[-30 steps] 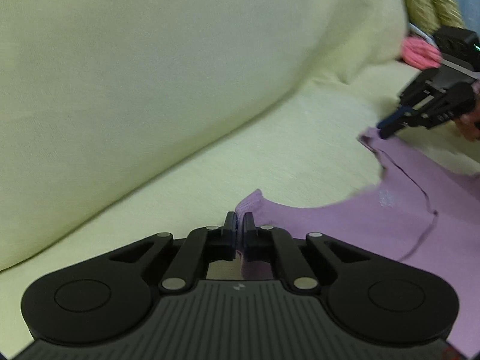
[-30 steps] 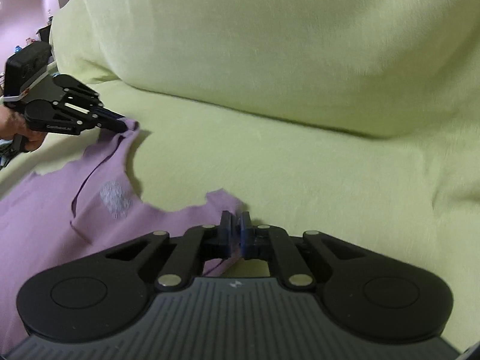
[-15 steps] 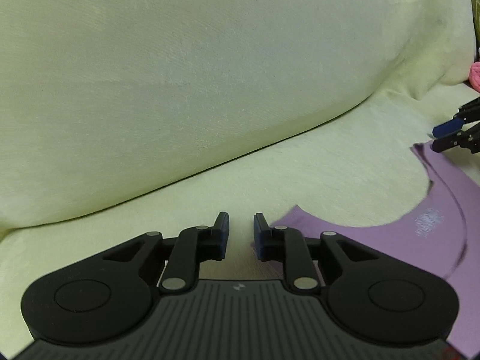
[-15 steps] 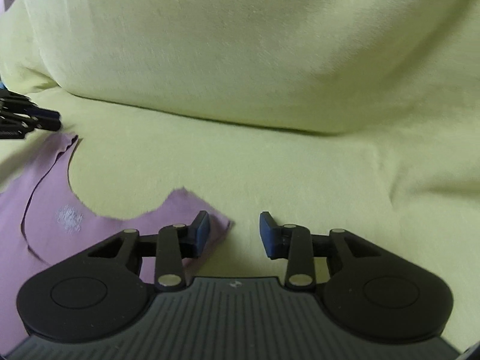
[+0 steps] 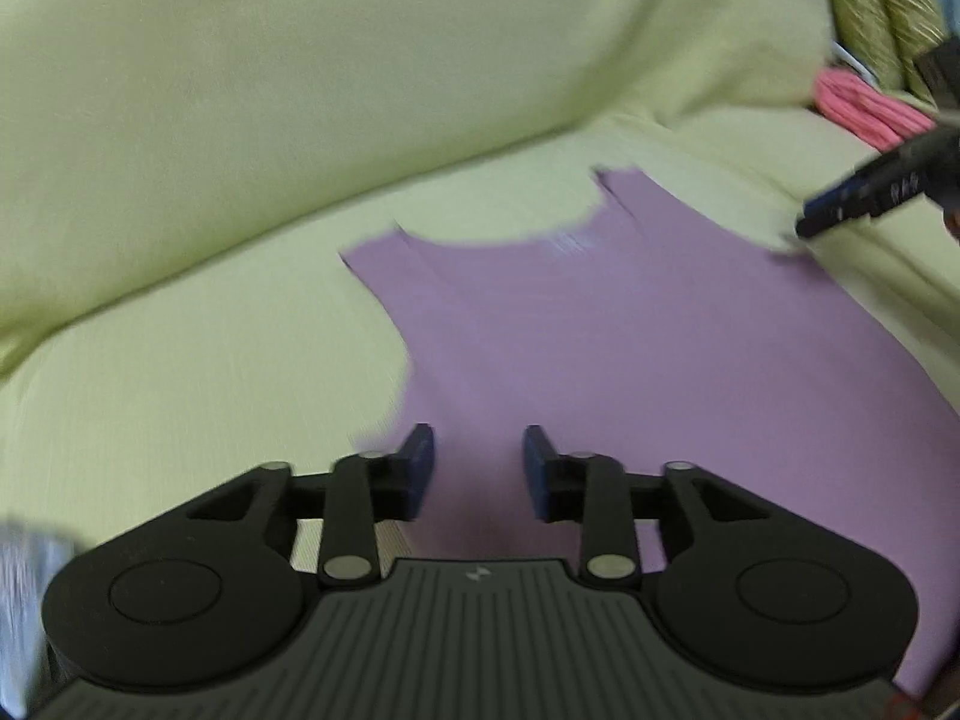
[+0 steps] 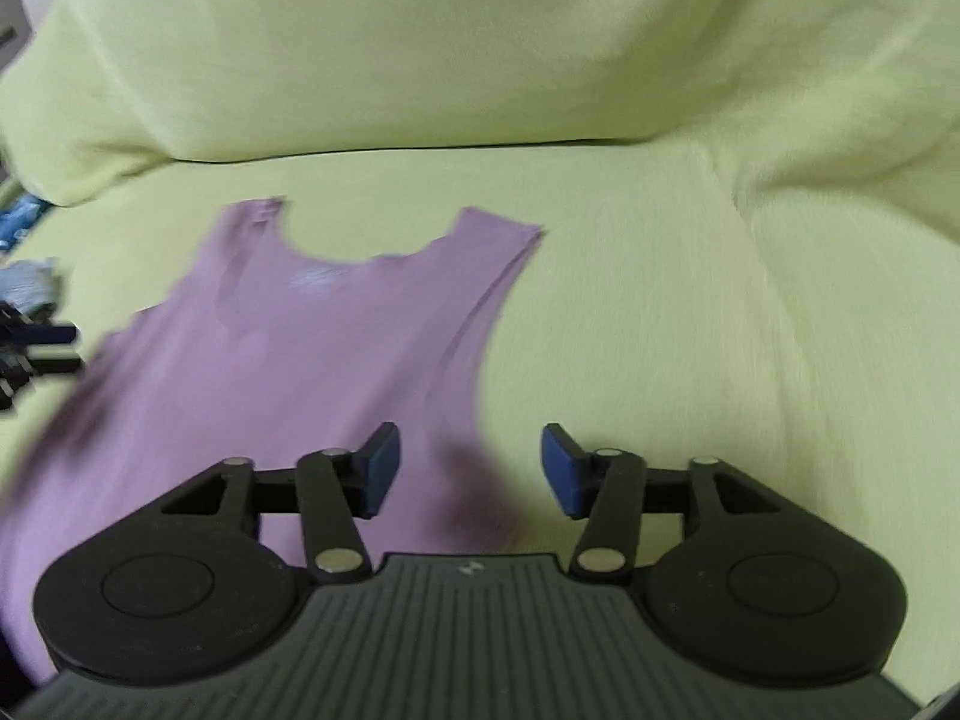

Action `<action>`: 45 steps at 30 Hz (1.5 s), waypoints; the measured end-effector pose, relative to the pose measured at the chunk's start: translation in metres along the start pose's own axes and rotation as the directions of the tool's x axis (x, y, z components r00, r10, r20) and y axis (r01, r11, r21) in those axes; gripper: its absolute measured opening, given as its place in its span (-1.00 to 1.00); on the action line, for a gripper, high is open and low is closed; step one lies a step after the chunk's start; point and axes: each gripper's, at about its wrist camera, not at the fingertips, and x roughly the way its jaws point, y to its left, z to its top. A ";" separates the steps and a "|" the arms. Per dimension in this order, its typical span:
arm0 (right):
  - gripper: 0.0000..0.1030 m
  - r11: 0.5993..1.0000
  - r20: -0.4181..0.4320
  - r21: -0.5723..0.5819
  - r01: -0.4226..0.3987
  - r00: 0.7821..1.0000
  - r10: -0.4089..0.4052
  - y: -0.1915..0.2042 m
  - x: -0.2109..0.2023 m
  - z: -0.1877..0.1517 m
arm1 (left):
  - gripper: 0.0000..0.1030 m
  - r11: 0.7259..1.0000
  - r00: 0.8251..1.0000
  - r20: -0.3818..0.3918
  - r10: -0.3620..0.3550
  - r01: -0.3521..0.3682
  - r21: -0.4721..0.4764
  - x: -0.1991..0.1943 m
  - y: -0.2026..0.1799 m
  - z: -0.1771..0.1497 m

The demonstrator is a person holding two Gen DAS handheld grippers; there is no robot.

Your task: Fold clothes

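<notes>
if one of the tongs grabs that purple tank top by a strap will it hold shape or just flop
The purple tank top will probably flop: it looks thin and lies flat, following the sofa cover. It likely weighs little, so one pinch should lift it. A narrow shoulder strap would probably stretch and let the body hang and bunch below.

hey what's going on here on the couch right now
A person with a gripper in each hand is folding clothes. A purple tank top lies spread flat, straps up, on a sofa draped in a yellow-green cover. The left gripper and right gripper hover over its lower sides, jaws opening, gripping nothing. No fold has been made yet.
</notes>
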 end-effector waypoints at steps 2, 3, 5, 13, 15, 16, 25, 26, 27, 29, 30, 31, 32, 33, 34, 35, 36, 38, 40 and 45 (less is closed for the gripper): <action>0.03 0.999 -0.002 -0.008 -0.038 0.999 0.038 0.016 -0.021 -0.021 | -0.17 1.000 1.000 -0.031 0.004 -0.004 -0.005 -0.018 -0.015 -0.015; 0.09 0.999 -0.002 -0.010 -0.052 0.999 0.052 0.025 -0.031 -0.032 | -0.13 1.000 0.999 -0.045 0.007 -0.007 -0.011 -0.026 -0.020 -0.021; 0.24 0.997 0.007 -0.006 -0.074 0.997 0.074 0.042 -0.049 -0.056 | 0.08 0.999 0.997 -0.075 0.010 -0.013 -0.039 -0.041 -0.025 -0.030; 0.46 0.990 0.021 -0.126 -0.070 0.997 0.074 0.106 -0.093 -0.130 | 0.47 0.998 0.988 -0.142 0.055 -0.059 -0.023 -0.071 -0.053 -0.061; 0.50 0.976 0.024 -0.214 -0.046 0.998 0.052 0.120 -0.103 -0.147 | 0.51 0.996 0.988 -0.134 0.081 -0.077 0.039 -0.083 -0.064 -0.073; 0.51 0.961 0.027 -0.274 -0.029 0.999 0.038 0.128 -0.109 -0.156 | 0.51 0.992 0.987 -0.124 0.099 -0.089 0.086 -0.091 -0.071 -0.081; 0.65 0.658 0.025 -0.751 0.059 0.998 -0.061 0.184 -0.121 -0.242 | 0.59 0.776 0.978 0.063 0.198 -0.196 0.599 -0.127 -0.150 -0.187; 0.64 0.611 0.024 -0.788 0.068 0.997 -0.080 0.188 -0.117 -0.250 | 0.59 0.729 0.974 0.074 0.214 -0.209 0.652 -0.124 -0.156 -0.197; 0.64 0.573 0.026 -0.816 0.075 0.995 -0.094 0.191 -0.114 -0.255 | 0.59 0.684 0.970 0.085 0.228 -0.222 0.695 -0.122 -0.160 -0.206; 0.64 0.548 0.027 -0.833 0.078 0.995 -0.100 0.194 -0.111 -0.260 | 0.59 0.632 0.966 0.092 0.244 -0.230 0.740 -0.118 -0.161 -0.217; 0.65 0.554 0.023 -0.829 0.074 0.995 -0.098 0.194 -0.110 -0.259 | 0.59 0.616 0.964 0.092 0.249 -0.231 0.753 -0.115 -0.160 -0.221; 0.65 0.562 0.021 -0.824 0.072 0.995 -0.097 0.193 -0.110 -0.258 | 0.59 0.599 0.962 0.091 0.255 -0.232 0.767 -0.111 -0.158 -0.223; 0.65 0.569 0.021 -0.819 0.073 0.995 -0.098 0.191 -0.110 -0.257 | 0.59 0.575 0.961 0.092 0.261 -0.231 0.785 -0.107 -0.156 -0.225; 0.65 0.576 0.021 -0.814 0.074 0.995 -0.099 0.190 -0.110 -0.257 | 0.59 0.548 0.958 0.094 0.270 -0.233 0.804 -0.104 -0.156 -0.228; 0.66 0.582 0.020 -0.809 0.075 0.995 -0.101 0.189 -0.110 -0.257 | 0.56 0.517 0.954 0.099 0.283 -0.239 0.822 -0.101 -0.155 -0.232; 0.68 0.586 0.020 -0.806 0.077 0.995 -0.102 0.187 -0.110 -0.258 | 0.45 0.491 0.950 0.103 0.295 -0.243 0.836 -0.097 -0.153 -0.234; 0.70 0.588 0.020 -0.805 0.079 0.994 -0.105 0.186 -0.110 -0.259 | 0.37 0.469 0.947 0.104 0.304 -0.244 0.849 -0.093 -0.151 -0.236; 0.70 0.586 0.019 -0.806 0.082 0.993 -0.113 0.181 -0.109 -0.260 | 0.20 0.443 0.952 0.082 0.294 -0.212 0.871 -0.091 -0.147 -0.238; 0.70 0.579 0.027 -0.810 0.093 0.992 -0.123 0.177 -0.109 -0.261 | -0.07 0.473 0.967 0.023 0.255 -0.146 0.869 -0.097 -0.144 -0.235; 0.72 0.555 0.047 -0.824 0.115 0.990 -0.134 0.170 -0.108 -0.263 | -0.89 0.682 0.984 -0.042 0.173 -0.089 0.726 -0.121 -0.120 -0.193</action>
